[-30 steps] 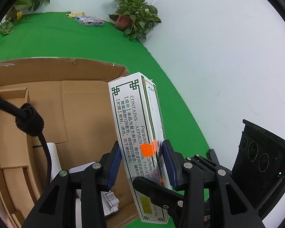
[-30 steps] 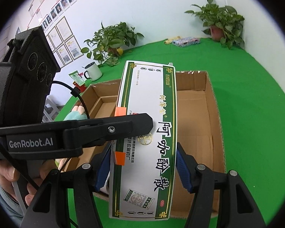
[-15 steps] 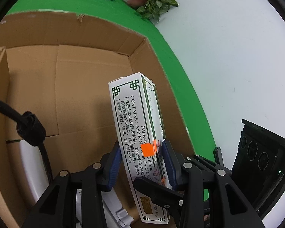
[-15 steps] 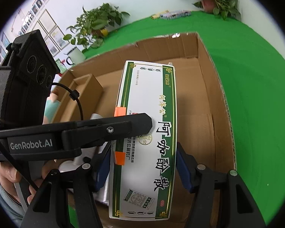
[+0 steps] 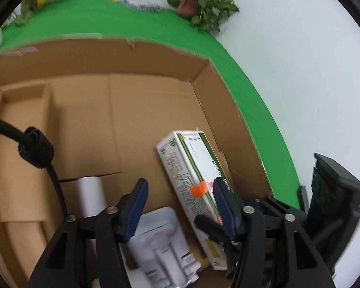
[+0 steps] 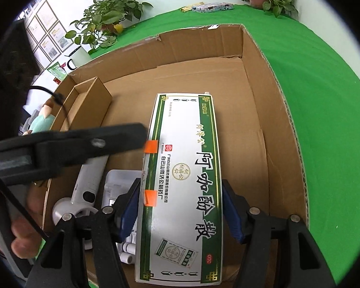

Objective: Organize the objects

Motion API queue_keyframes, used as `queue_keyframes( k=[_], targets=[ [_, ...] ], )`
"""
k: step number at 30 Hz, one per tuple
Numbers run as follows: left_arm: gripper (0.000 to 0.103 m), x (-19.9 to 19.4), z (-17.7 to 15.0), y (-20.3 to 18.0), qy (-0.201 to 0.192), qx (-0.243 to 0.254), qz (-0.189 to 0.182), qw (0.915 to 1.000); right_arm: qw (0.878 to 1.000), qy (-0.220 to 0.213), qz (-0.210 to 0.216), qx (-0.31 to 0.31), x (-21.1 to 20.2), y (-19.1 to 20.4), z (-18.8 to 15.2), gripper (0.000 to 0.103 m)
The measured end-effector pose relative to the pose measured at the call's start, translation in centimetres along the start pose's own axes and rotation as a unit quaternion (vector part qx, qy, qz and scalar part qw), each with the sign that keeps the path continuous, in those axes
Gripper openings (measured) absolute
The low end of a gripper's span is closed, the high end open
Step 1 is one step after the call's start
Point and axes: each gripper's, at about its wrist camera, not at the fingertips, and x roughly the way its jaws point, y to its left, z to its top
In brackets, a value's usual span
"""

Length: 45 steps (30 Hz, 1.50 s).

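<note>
Both wrist views look steeply down, close, into one cardboard box [image 5: 156, 110].

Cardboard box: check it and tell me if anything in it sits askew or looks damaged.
The green-and-white medicine carton sits askew in the cardboard box: it leans toward the side wall, its lower end over a white plastic piece. The box's far rim has a small tear. The left gripper is opening around the carton.
</note>
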Motion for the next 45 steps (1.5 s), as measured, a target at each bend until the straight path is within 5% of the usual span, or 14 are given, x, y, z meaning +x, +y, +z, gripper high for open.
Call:
queue_keyframes(
  k=[8, 22, 25, 27, 30, 33, 36, 45],
  targets=[
    [0.063, -5.8, -2.0, 0.5, -0.056, 0.030, 0.040, 0.9972, 0.999, 0.002, -0.031, -0.019, -0.4, 1.0, -0.5, 0.072],
    [0.063, -10.8, -7.6, 2.9, -0.092, 0.029, 0.098, 0.9905, 1.000, 0.014, 0.005, 0.014, -0.8, 1.0, -1.5, 0.073],
    [0.063, -12.0, -9.1, 3.1, -0.115, 0.030, 0.110, 0.9868, 0.999, -0.030, -0.028, 0.010, -2.4, 1.5, -1.8, 0.076],
    [0.064, -13.0, -10.3, 3.0, -0.142, 0.032, 0.124, 0.9815, 0.992, -0.107, -0.062, -0.013, -5.0, 2.8, -2.7, 0.088],
    [0.083, -14.3, -13.1, 2.7, -0.200, 0.035, 0.165, 0.9650, 0.979, -0.191, -0.066, -0.040, -7.8, 5.0, -4.7, 0.102],
    [0.103, -14.7, -15.9, 2.0, -0.262, 0.048, 0.235, 0.9348, 0.965, -0.241, -0.077, -0.066, -8.5, 6.8, -6.9, 0.102],
    [0.102, -14.1, -18.0, 1.6, -0.289, 0.057, 0.262, 0.9190, 0.962, -0.248, -0.082, -0.075, -7.3, 7.9, -8.4, 0.102],
    [0.102, -11.2, -19.3, 3.2, -0.271, 0.036, 0.277, 0.9212, 0.966, -0.218, -0.109, -0.089, -4.2, 8.4, -9.9, 0.102]
  ],
)
